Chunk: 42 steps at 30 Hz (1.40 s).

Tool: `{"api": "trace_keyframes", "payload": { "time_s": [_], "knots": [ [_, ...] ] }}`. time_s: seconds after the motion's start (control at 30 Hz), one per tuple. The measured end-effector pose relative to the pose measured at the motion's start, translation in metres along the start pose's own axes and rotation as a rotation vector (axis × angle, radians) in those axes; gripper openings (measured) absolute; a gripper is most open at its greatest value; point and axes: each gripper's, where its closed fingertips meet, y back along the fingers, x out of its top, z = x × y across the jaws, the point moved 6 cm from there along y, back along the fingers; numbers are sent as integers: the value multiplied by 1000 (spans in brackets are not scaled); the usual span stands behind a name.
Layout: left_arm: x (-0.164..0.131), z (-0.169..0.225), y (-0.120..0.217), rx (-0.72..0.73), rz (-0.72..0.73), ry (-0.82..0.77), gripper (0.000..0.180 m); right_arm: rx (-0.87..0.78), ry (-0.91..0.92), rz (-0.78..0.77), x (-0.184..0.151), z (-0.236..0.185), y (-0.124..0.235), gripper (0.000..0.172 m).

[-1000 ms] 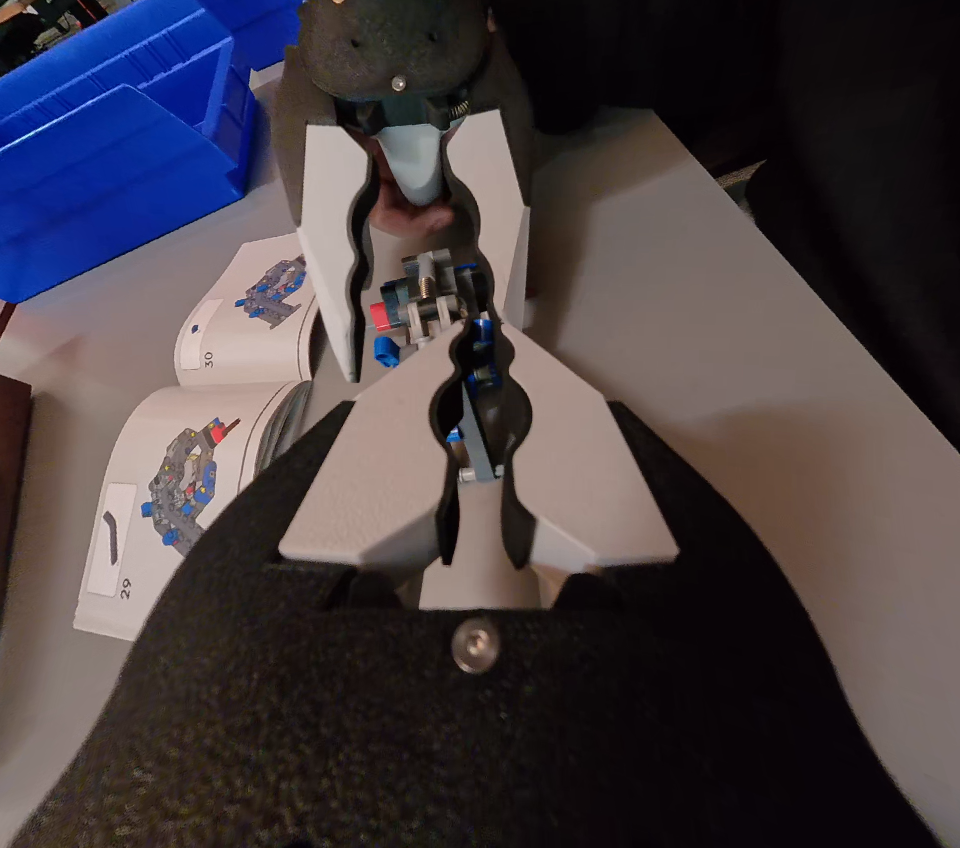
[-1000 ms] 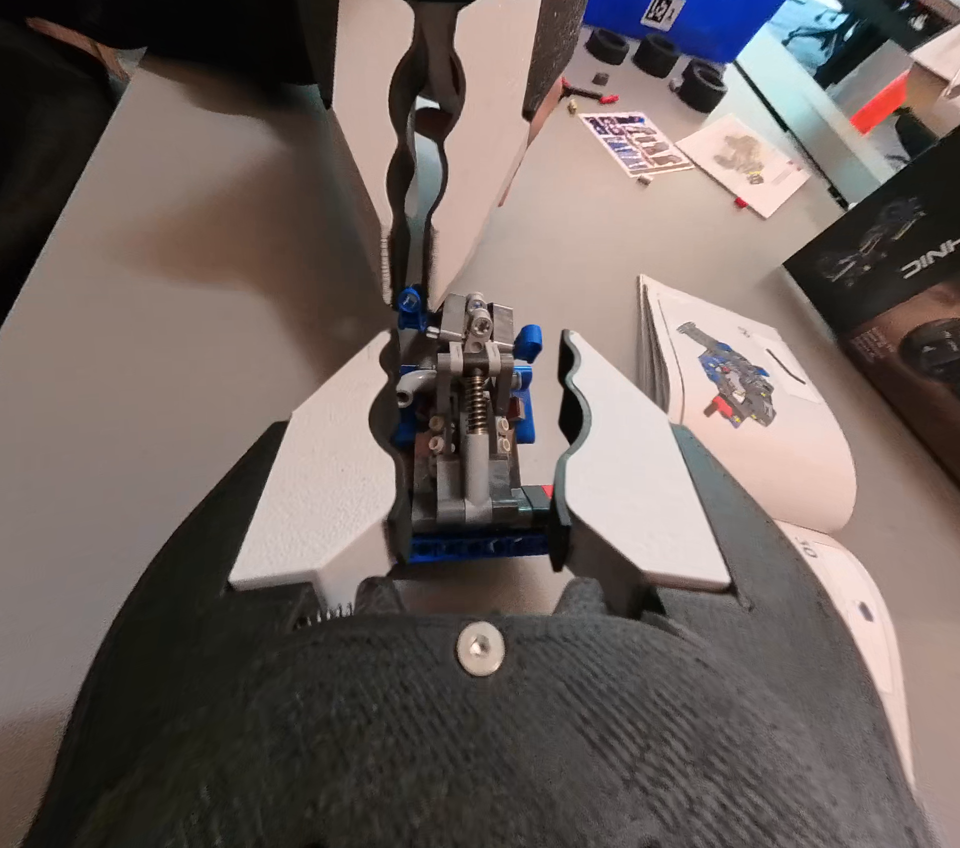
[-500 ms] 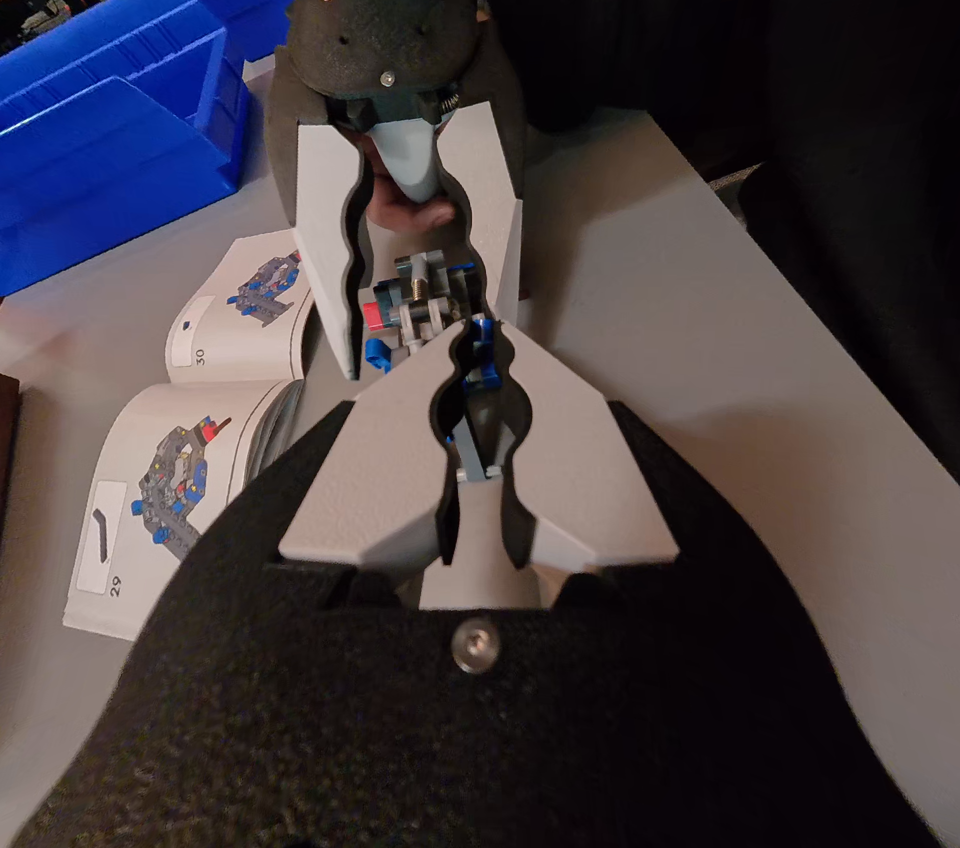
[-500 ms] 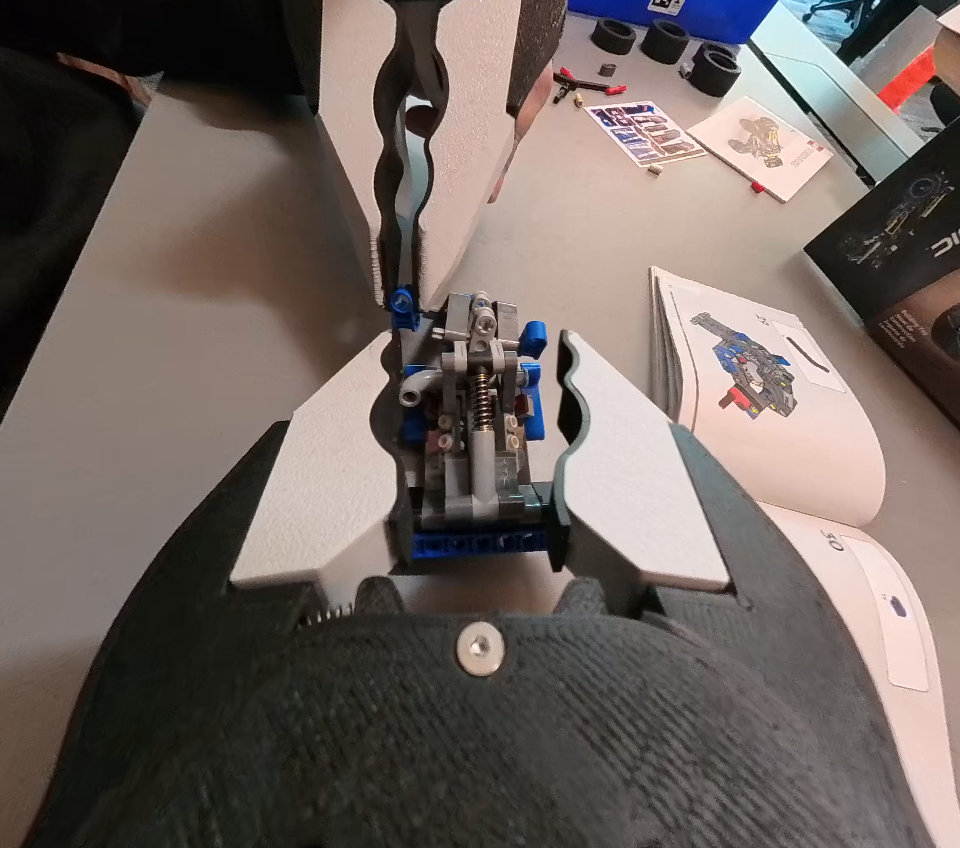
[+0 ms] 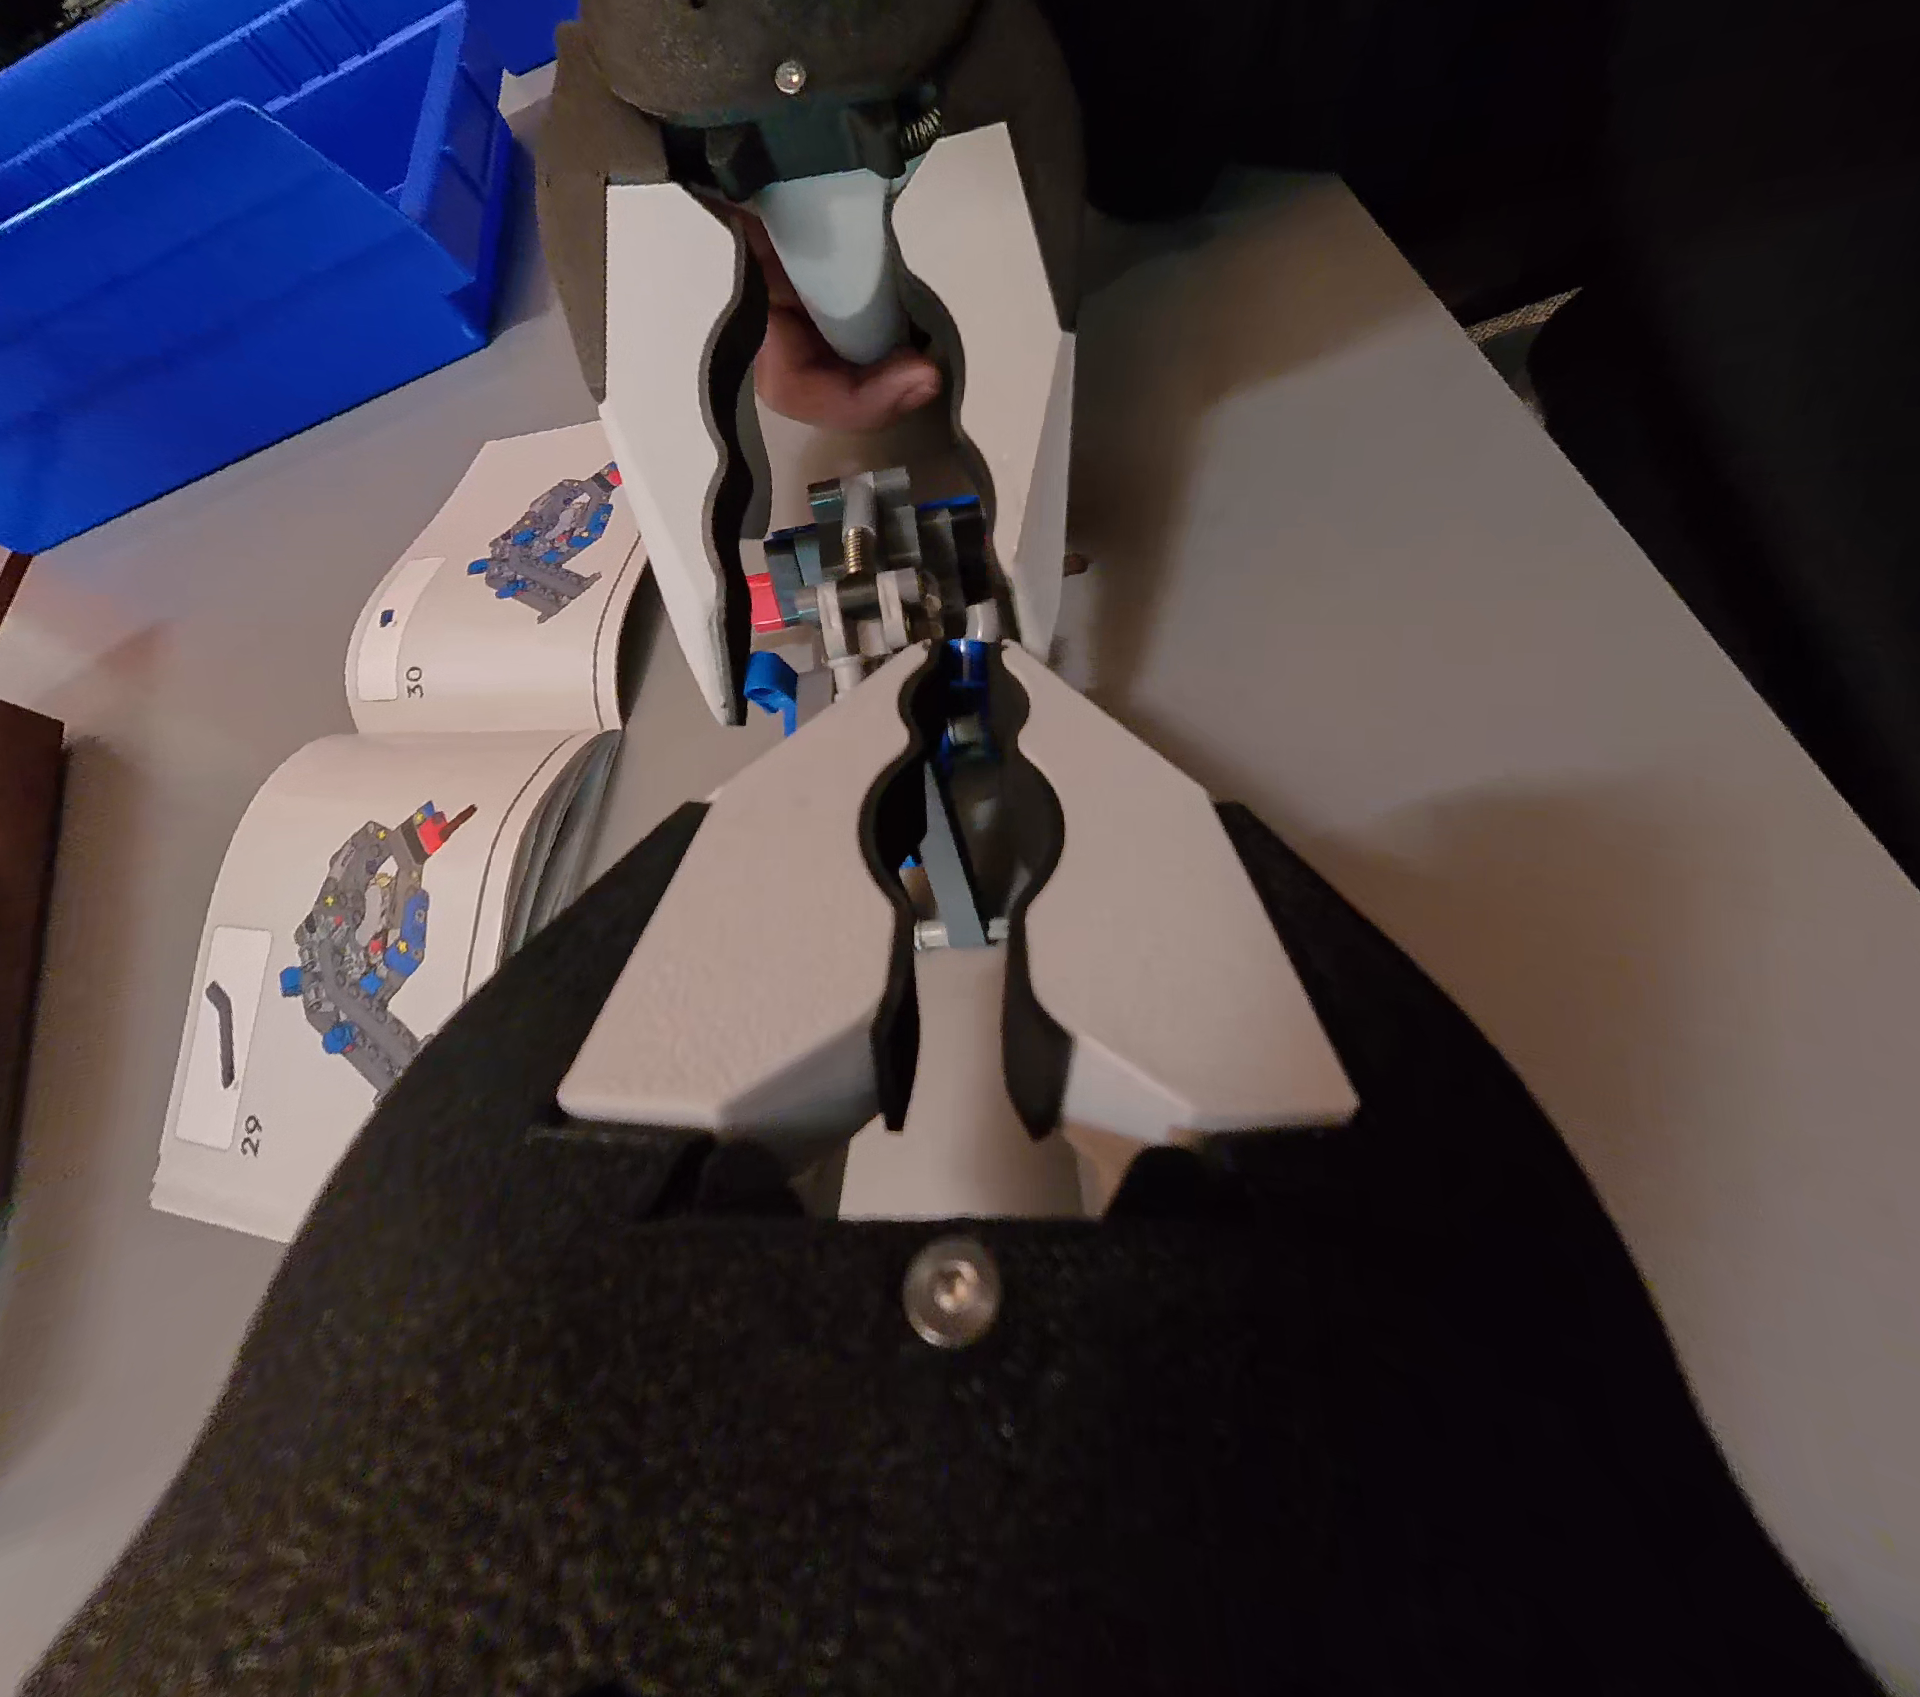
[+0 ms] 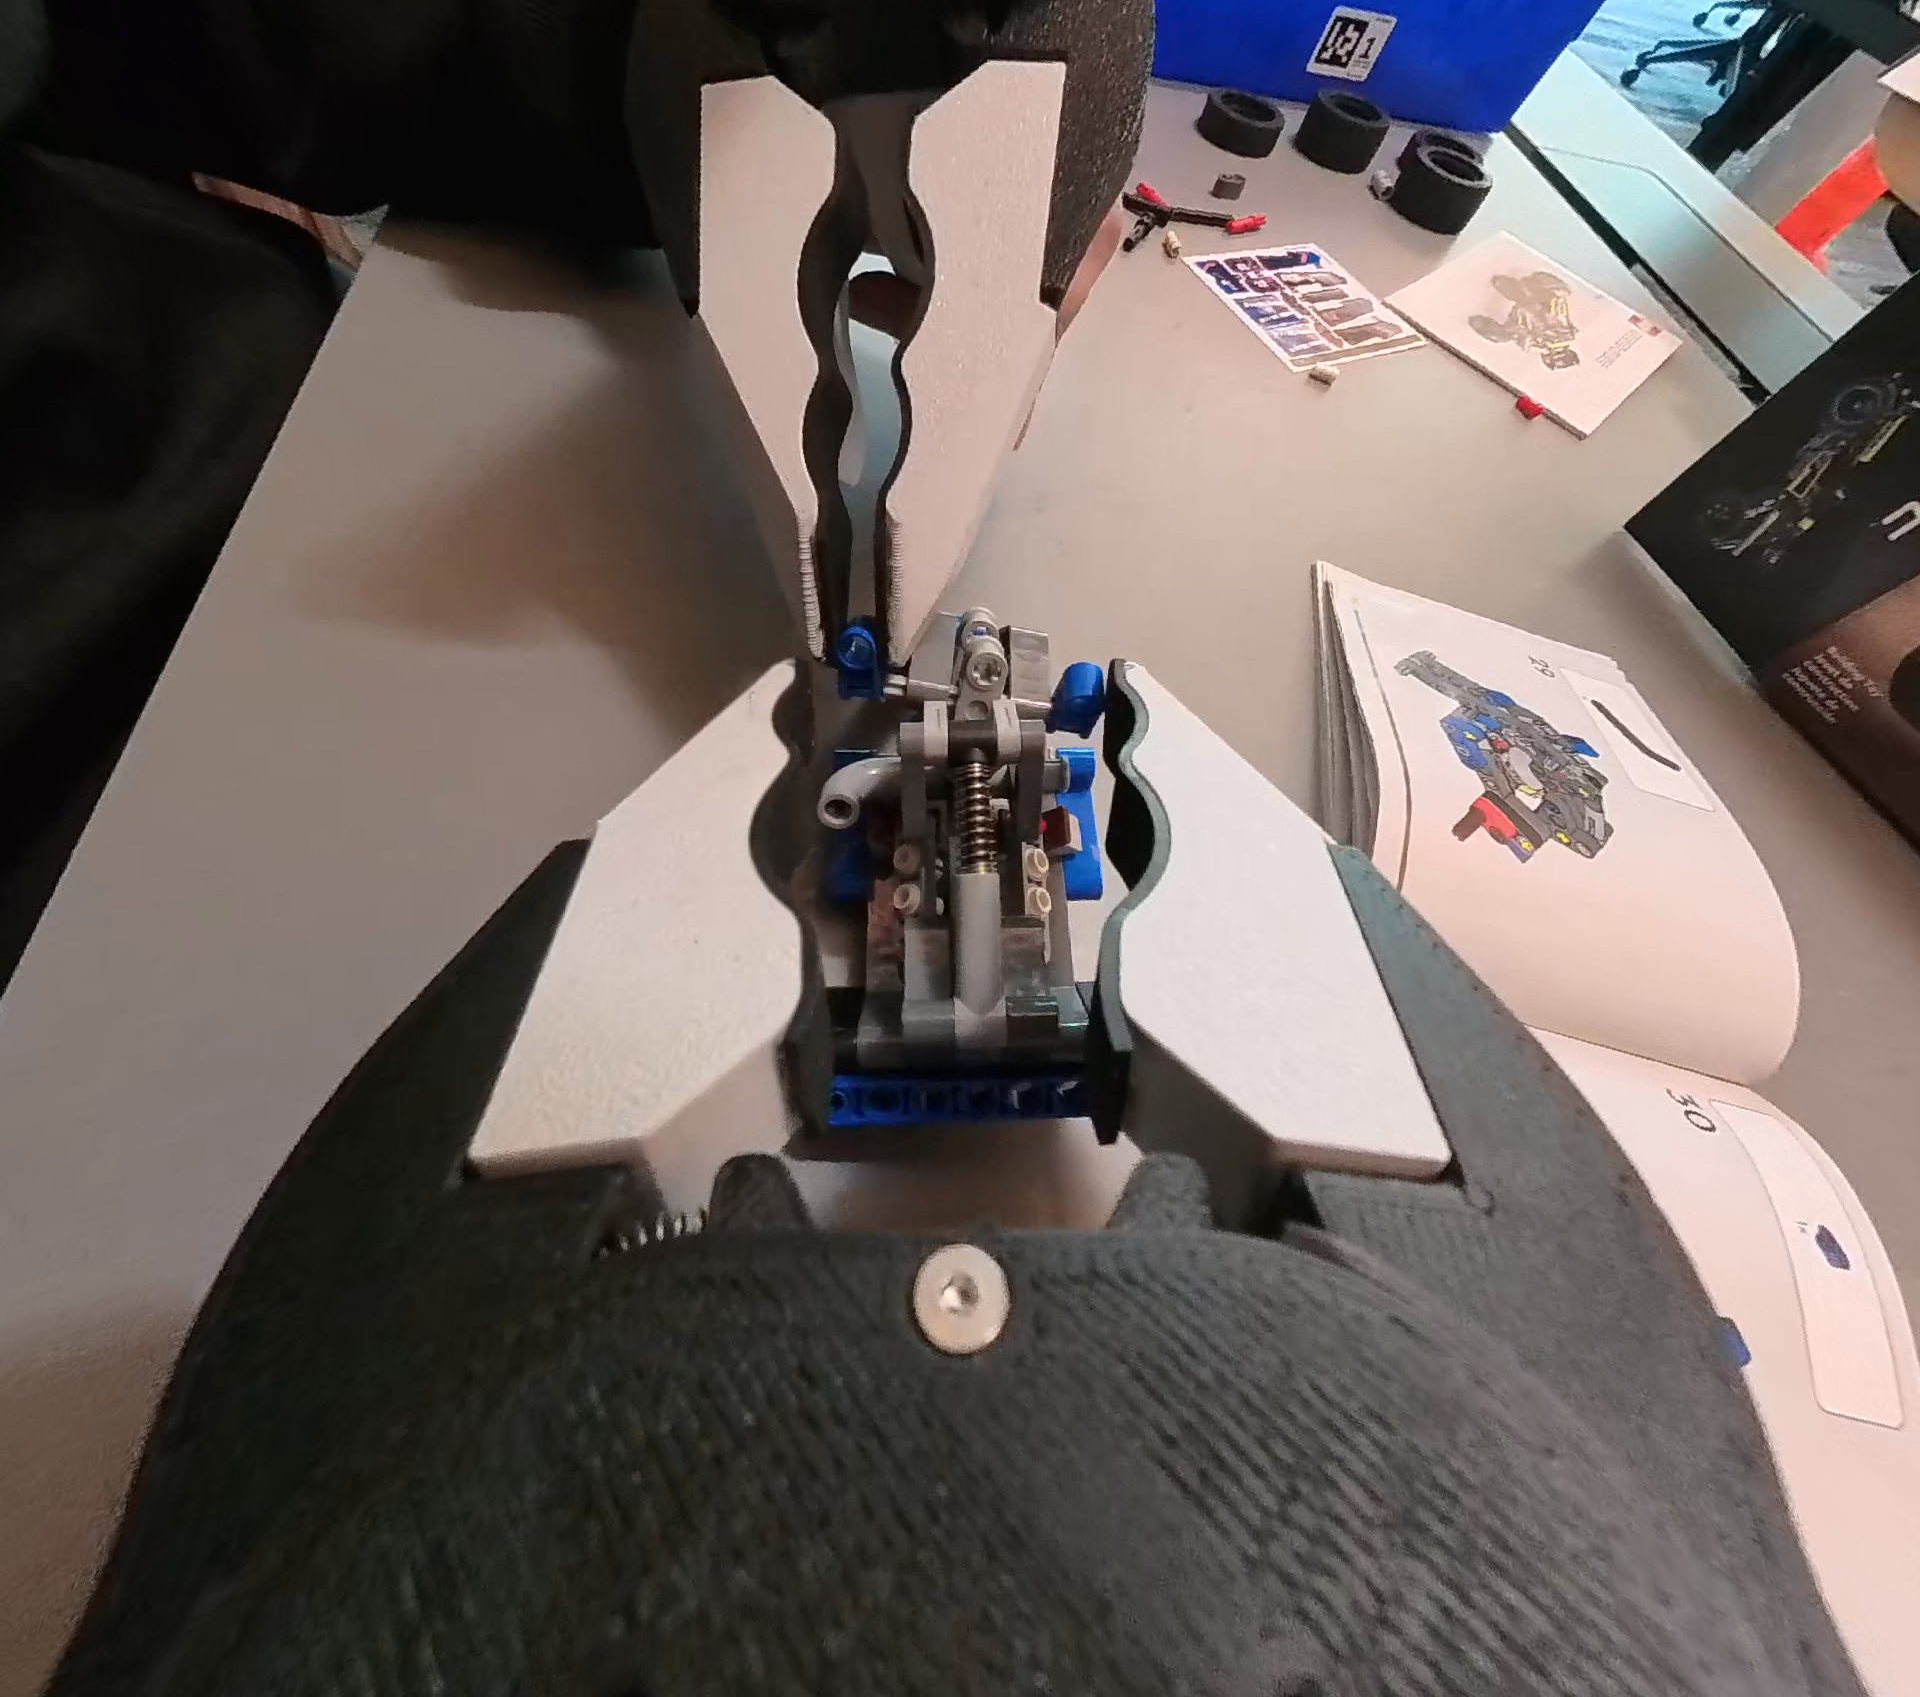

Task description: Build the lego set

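Observation:
My right gripper (image 6: 956, 676) is shut on a grey and blue brick assembly (image 6: 966, 868) with a spring strut, its pads pressing the base, just above the grey table (image 6: 468, 608). My left gripper (image 5: 961, 655) faces it and is shut on a small blue connector piece (image 6: 857, 660) at the assembly's far left corner. In the left wrist view the assembly (image 5: 862, 567) sits between the right gripper's (image 5: 883, 671) fingers, and the blue piece (image 5: 966, 681) shows between my own fingertips. The left gripper (image 6: 857, 645) also shows in the right wrist view.
An open instruction booklet (image 6: 1507, 816) lies beside the grippers, and also shows in the left wrist view (image 5: 416, 920). Blue bins (image 5: 208, 193) stand behind. Black tyres (image 6: 1340, 130), a sticker sheet (image 6: 1299, 307), a leaflet (image 6: 1527, 338) and a dark box (image 6: 1818, 556) lie further off. A person's dark sleeve (image 5: 1455, 37) is close. My left and right fingertips are right by each other.
The right gripper's fingers have drawn in a little on the assembly. Both grippers stay tip to tip, and the left keeps its pinch on the blue piece.

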Motion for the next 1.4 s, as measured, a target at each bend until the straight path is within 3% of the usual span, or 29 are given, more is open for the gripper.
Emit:
{"api": "trace_keyframes", "payload": {
  "time_s": [0.77, 1.0, 1.3, 1.4],
  "knots": [
    [5, -5, -2, 6, -121, 12, 10, -35, 100, -27, -1, 0, -1, 44],
    [4, -3, -2, 3, -127, 0, 4, -43, 104, -27, -1, 1, -1, 44],
    [4, -8, -2, 73, -136, -41, 13, -74, 106, -34, -2, 4, -1, 44],
    [3, -13, -1, 124, -130, -39, 29, -76, 104, -40, -3, 4, -2, 44]
  ]
}}
